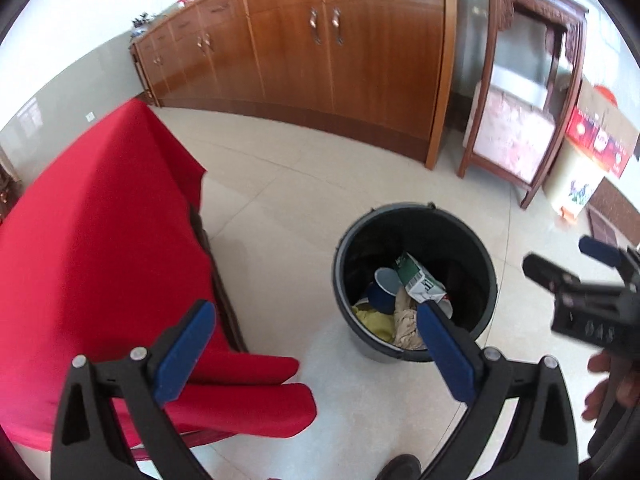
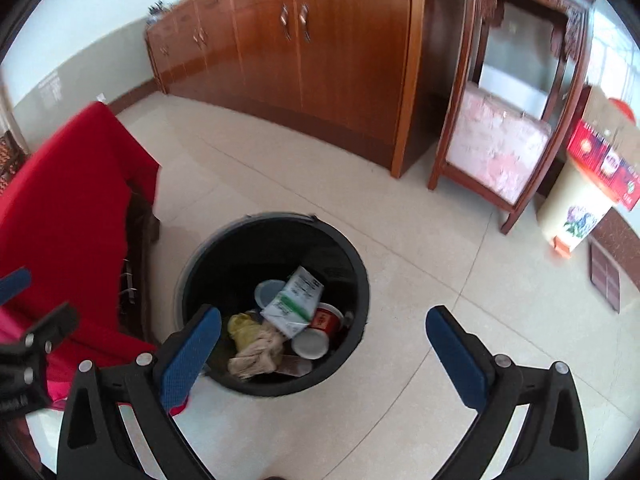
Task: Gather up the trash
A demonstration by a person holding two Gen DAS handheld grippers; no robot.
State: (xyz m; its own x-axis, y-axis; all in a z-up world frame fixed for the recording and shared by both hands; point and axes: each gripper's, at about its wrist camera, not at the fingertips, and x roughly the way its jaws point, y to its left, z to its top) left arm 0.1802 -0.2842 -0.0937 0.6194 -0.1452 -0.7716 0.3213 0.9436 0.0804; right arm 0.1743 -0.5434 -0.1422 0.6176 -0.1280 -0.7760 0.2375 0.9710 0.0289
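A black trash bucket (image 1: 352, 240) (image 2: 360, 264) stands on the tiled floor. It holds a green and white carton (image 1: 416, 278) (image 2: 296, 298), a crumpled brown paper (image 1: 404, 322) (image 2: 256, 354), a yellow wrapper (image 2: 242, 328), a red cup (image 2: 324, 320) and a white lid (image 2: 310, 344). My left gripper (image 1: 314, 314) hangs open above the floor, left of the bucket, nothing between its blue pads. My right gripper (image 2: 324, 322) is open over the bucket's near side, also with nothing in it. The right gripper (image 1: 568, 268) shows at the right edge of the left wrist view.
A table draped in red cloth (image 1: 100, 240) (image 2: 68, 200) stands left of the bucket. A long wooden cabinet (image 1: 312, 48) (image 2: 304, 52) lines the far wall, a carved wooden stand (image 1: 524, 92) (image 2: 516, 92) beside it. A red box (image 1: 600, 144) sits on a floral bin at right.
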